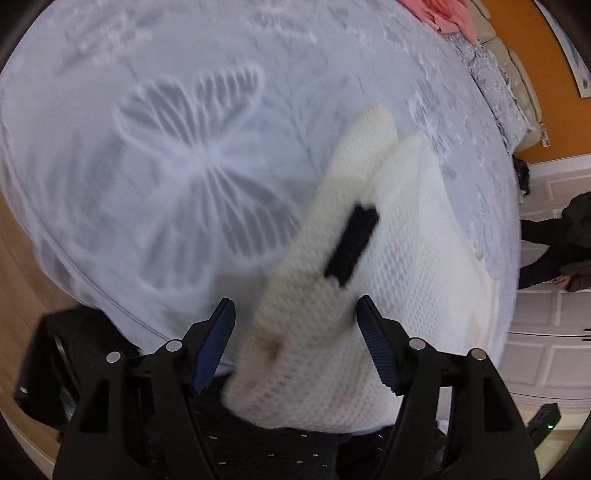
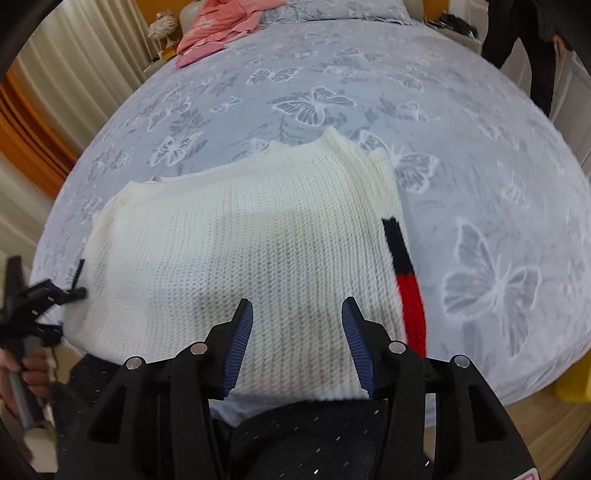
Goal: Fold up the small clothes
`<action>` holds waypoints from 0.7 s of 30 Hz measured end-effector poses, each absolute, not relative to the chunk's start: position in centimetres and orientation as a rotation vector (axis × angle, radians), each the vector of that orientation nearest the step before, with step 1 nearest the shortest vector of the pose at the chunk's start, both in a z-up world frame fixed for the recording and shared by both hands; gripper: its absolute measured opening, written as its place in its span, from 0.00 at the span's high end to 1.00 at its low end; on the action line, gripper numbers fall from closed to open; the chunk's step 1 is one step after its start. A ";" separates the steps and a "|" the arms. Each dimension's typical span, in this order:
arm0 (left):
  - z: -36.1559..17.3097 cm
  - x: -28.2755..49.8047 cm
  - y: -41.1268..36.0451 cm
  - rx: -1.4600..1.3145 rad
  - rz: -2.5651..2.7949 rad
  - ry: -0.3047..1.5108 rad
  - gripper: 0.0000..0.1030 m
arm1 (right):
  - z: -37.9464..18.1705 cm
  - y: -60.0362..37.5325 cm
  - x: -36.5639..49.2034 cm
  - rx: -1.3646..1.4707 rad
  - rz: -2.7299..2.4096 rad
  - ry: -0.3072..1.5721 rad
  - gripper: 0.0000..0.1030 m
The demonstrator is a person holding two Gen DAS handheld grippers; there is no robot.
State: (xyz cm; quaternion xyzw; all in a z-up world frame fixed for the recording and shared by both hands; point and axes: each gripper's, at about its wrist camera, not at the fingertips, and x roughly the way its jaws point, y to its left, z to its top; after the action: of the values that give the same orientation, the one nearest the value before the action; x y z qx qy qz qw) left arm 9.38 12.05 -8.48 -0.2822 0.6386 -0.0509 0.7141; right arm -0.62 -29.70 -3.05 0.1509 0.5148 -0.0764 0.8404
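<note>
Cream knit sweater (image 2: 236,251) is lying folded on the bed (image 2: 461,155), near its front edge; a black-and-red stripe (image 2: 404,273) is running down its right side. Right tool (image 2: 297,343) is hovering over the sweater's near hem, jaws apart, gripping nothing. Left tool (image 1: 295,347) is hanging above a blurred fold of the knit, jaws spread, pads not pressing on it. Pink garments (image 2: 225,26) are sitting at the bed's far end.

Even soft light, motion blur, heavy fisheye edge distortion.
</note>
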 end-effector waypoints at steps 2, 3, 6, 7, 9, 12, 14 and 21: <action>-9.1 9.3 11.6 -0.649 -0.113 1.416 0.37 | -2.7 -29.9 -1.1 0.344 -0.167 1.081 0.48; -9.1 9.2 11.7 -0.654 -0.106 1.406 0.44 | -2.6 -29.9 -1.3 0.348 -0.167 1.079 0.47; -8.7 8.7 12.6 -0.785 -0.133 1.374 0.71 | -2.1 -30.2 -1.9 0.354 -0.177 1.068 0.46; -7.7 8.4 12.8 -0.797 -0.129 1.351 0.74 | -1.9 -30.3 -2.2 0.350 -0.184 1.061 0.46; -4.7 8.1 12.1 -0.749 -0.170 1.292 0.75 | -1.6 -30.6 -2.6 0.352 -0.193 1.052 0.46; 1.6 7.9 8.6 -0.641 -0.290 1.201 0.76 | -1.1 -31.6 -3.4 0.366 -0.214 1.030 0.46; 5.7 7.6 4.8 -0.579 -0.398 1.151 0.76 | -0.7 -32.4 -3.9 0.378 -0.230 1.015 0.46; 5.9 3.8 -12.8 -0.079 -0.612 1.164 0.49 | -0.7 -35.3 -5.1 0.411 -0.277 1.025 0.44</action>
State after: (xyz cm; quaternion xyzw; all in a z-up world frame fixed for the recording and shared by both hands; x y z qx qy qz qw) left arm 3.77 -12.76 5.93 -0.0366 0.5410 -0.2841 0.7907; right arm -5.06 -35.32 -0.70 0.1947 0.4854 -0.1311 0.8422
